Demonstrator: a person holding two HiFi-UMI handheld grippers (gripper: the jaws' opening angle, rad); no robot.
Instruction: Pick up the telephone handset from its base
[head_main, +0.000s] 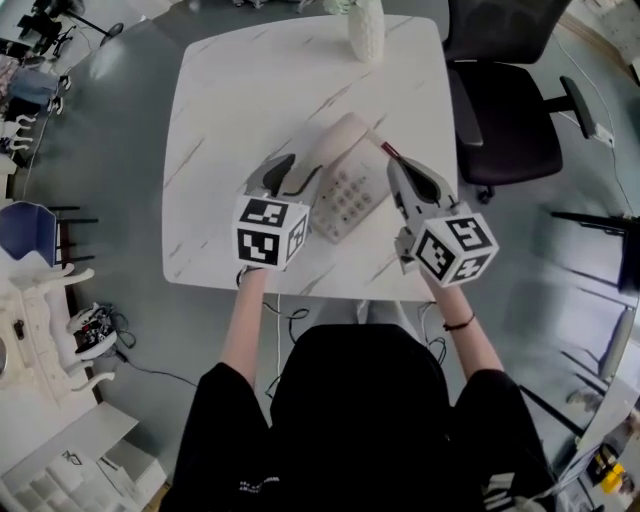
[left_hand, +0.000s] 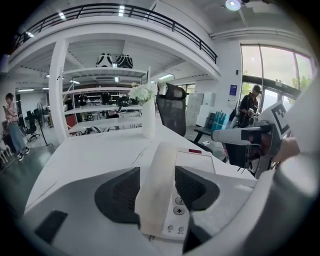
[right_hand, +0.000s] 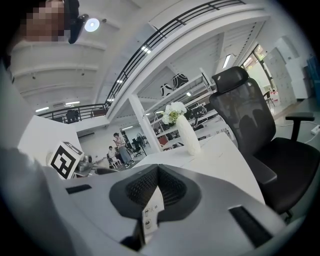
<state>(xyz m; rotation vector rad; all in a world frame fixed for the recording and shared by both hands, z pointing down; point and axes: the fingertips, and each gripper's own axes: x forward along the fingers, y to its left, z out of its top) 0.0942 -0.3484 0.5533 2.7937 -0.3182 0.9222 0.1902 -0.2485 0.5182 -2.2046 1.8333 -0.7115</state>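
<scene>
L gripper (left_hand: 157, 186) fingers open astride cream plastic phone handset (head_main: 335, 145) on its keypad base (head_main: 345, 200), white marble tabletop (head_main: 220, 100). R gripper (right_hand: 156, 187), fingers closed w/ nothing, at base's 3 o'clock.

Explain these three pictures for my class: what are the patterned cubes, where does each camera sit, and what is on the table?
There is no robot here. A person holds a two-jaw gripper in each hand, and the patterned cubes are parts of those grippers. The head view comes from a camera on the person's head, looking steeply down. The other two views come from a camera riding on each gripper, looking along its jaws. On the white table sits a telephone base with its handset resting on it, and a white vase stands at the far edge. An office chair stands beside the table. The left gripper has its jaws apart on either side of the handset, not yet squeezing it. The right gripper has its jaws together, holding nothing, near the keypad.
</scene>
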